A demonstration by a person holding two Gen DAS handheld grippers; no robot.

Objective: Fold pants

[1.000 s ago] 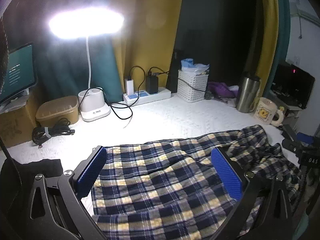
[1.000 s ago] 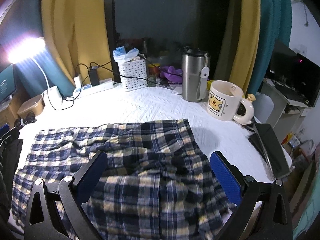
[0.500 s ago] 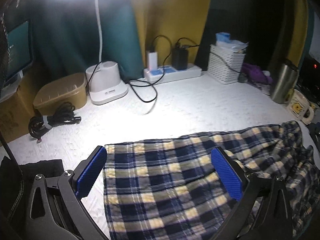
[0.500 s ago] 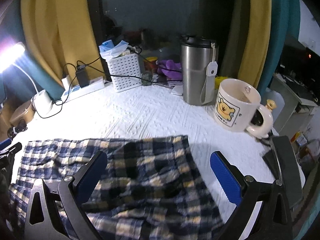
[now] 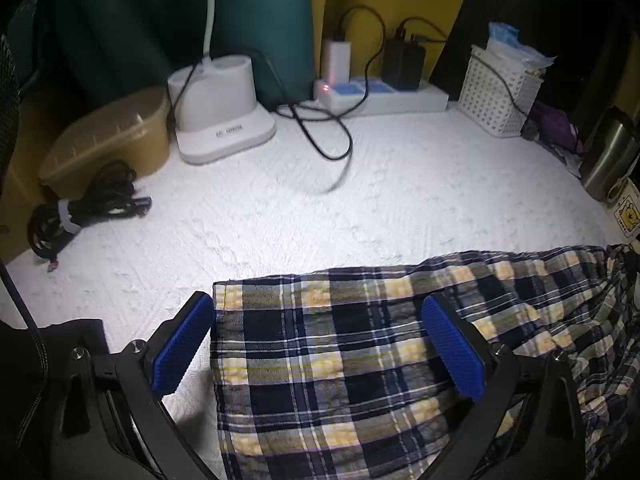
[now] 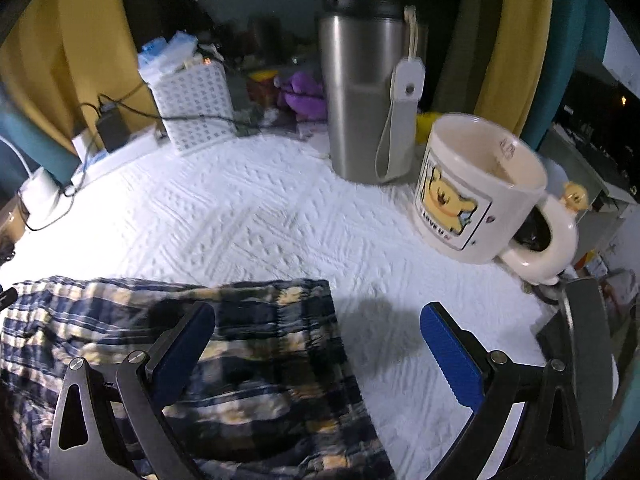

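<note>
The plaid pants (image 5: 360, 360) are being seen lying on the white bumpy cloth (image 5: 280, 220) that is covering the table. They are blue, white and yellow. In the left wrist view one end of the pants is lying flat at the near side, and its left edge is sitting just beside the left blue pad. The rest is stretching off to the right, where it is looking wrinkled.

The left gripper (image 5: 320, 344) is being held over that end with its jaws wide apart. Nothing is being pinched. One blue pad is over the white cloth and the other is over the pants.

In the right wrist view the pants (image 6: 260, 360) are filling the near left part. Their right edge is lying between the two blue pads. The right gripper (image 6: 316, 356) is also being held with its jaws wide apart, and nothing is being held in it. Its left pad is over the pants and its right pad is over bare white cloth.

Far back, a steel tumbler (image 6: 360, 100) is standing upright. A bear mug (image 6: 480, 192) is standing just to the right of it. A white basket (image 6: 196, 108) is placed farther left. In the left wrist view a white lamp base (image 5: 220, 112), a power strip (image 5: 384, 96), a tan box (image 5: 108, 136) and a rolled black cable (image 5: 84, 212) are being seen along the far side.
</note>
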